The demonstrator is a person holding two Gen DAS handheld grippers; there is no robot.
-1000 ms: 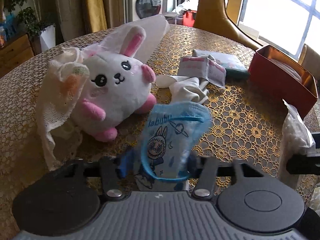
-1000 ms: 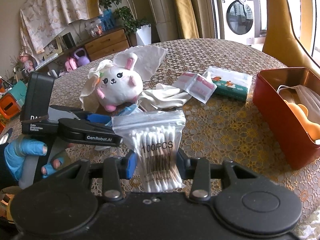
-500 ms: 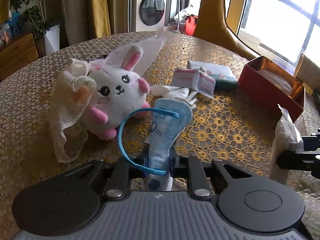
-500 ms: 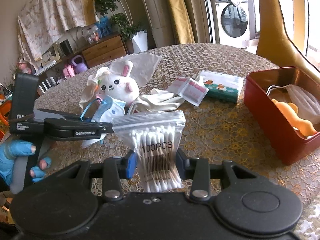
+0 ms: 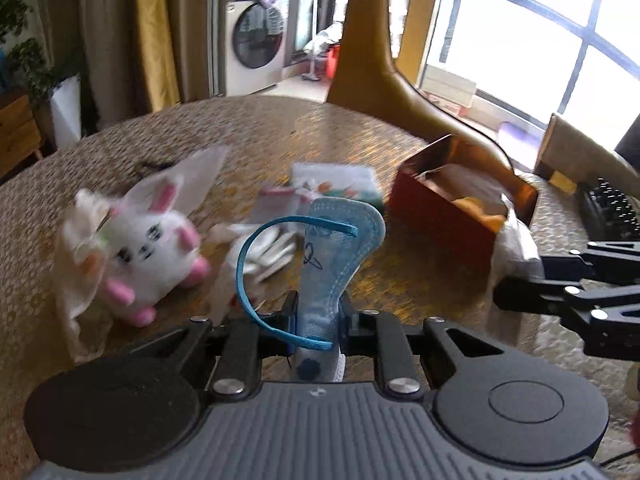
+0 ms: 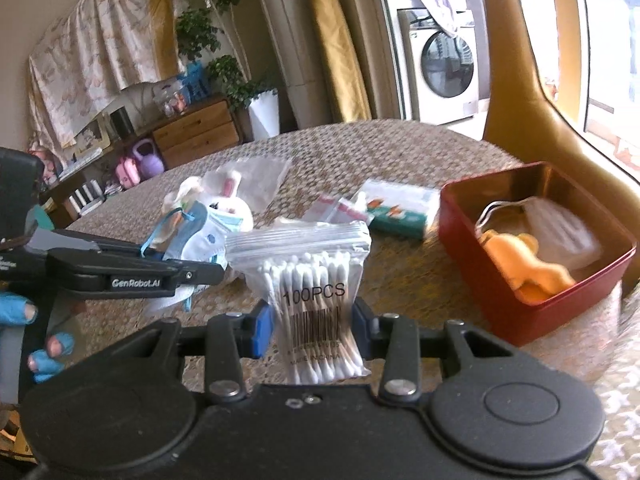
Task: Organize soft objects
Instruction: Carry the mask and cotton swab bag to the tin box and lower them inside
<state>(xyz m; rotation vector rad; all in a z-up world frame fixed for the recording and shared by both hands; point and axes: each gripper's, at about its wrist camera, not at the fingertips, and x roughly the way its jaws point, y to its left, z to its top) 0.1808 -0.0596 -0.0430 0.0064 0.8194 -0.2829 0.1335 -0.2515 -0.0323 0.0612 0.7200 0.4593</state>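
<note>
Mask (image 5: 340,248) is pinched in your left gripper (image 5: 316,320), swab bag (image 6: 316,304) in your right gripper (image 6: 312,332), both above the desk (image 6: 400,272). Carry each over the red box (image 6: 536,304), then drop it inside.

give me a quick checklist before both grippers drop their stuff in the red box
1. Left gripper shut on the blue face mask: ok.
2. Right gripper shut on the cotton swab bag: ok.
3. Red box open on top: ok.
4. Room left in the box beside the orange toy and white mask: cannot tell.
5. Mask's ear loop hanging free, may snag: not ok.
</note>
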